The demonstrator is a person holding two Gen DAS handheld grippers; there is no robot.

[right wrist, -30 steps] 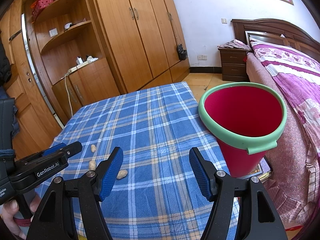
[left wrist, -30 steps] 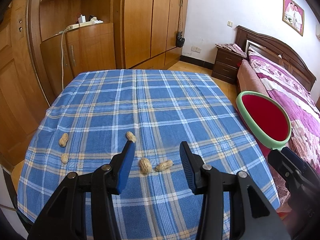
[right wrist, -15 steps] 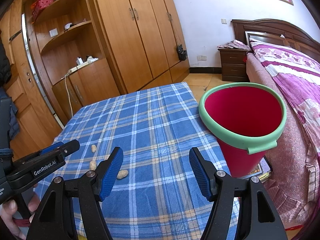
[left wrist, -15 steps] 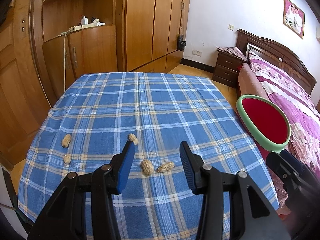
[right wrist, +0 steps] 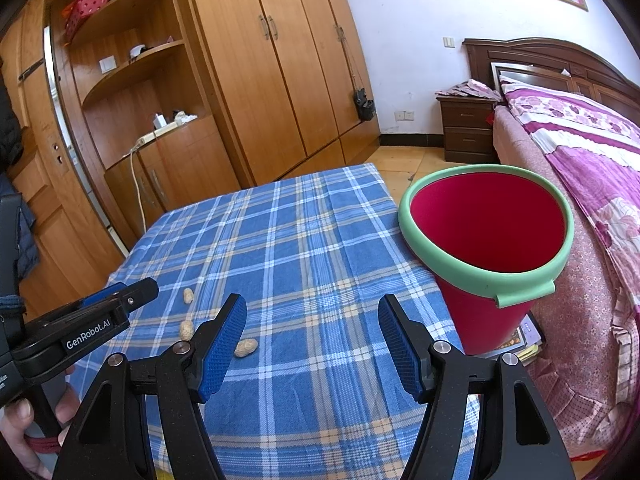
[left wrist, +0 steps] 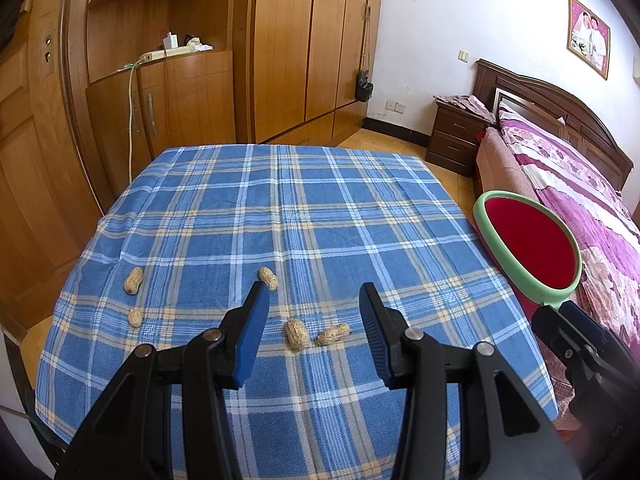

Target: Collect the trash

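Table (left wrist: 320,216): covered by a blue plaid cloth; its near edge is cut off behind the gripper bodies in both views.
Bin (right wrist: 486,240): red bucket with a green rim, standing just beside the table's right edge, between table and bed (right wrist: 592,168); upright, mouth open. In the left wrist view (left wrist: 528,248) only the rim and inner wall show, and the base is hidden.
Left gripper (left wrist: 310,312): held above the near part of the table, fingers pointing forward across the cloth; jaws spread wide, nothing between the blue pads (left wrist: 250,332). In the right wrist view (right wrist: 120,300) it enters from the left, seen side-on; part of the holding hand (right wrist: 24,432) shows at the lower left, mostly cut off.
Right gripper (right wrist: 312,328): held over the table's right near corner, aimed between cloth and bin; jaws wide apart and empty. In the left wrist view (left wrist: 568,320) only a dark tip shows at the right edge, below the bin rim.
Peanuts, near pair (left wrist: 296,334) (left wrist: 333,334): lying on the cloth, almost touching, in line with the left gripper's gap.
Peanut, centre (left wrist: 268,278): just beyond the left fingertip.
Peanuts, left pair (left wrist: 133,280) (left wrist: 135,317): near the table's left edge, apart from each other.
Right wrist view: only three peanuts are visible; one (right wrist: 186,330) is partly hidden by the left finger.
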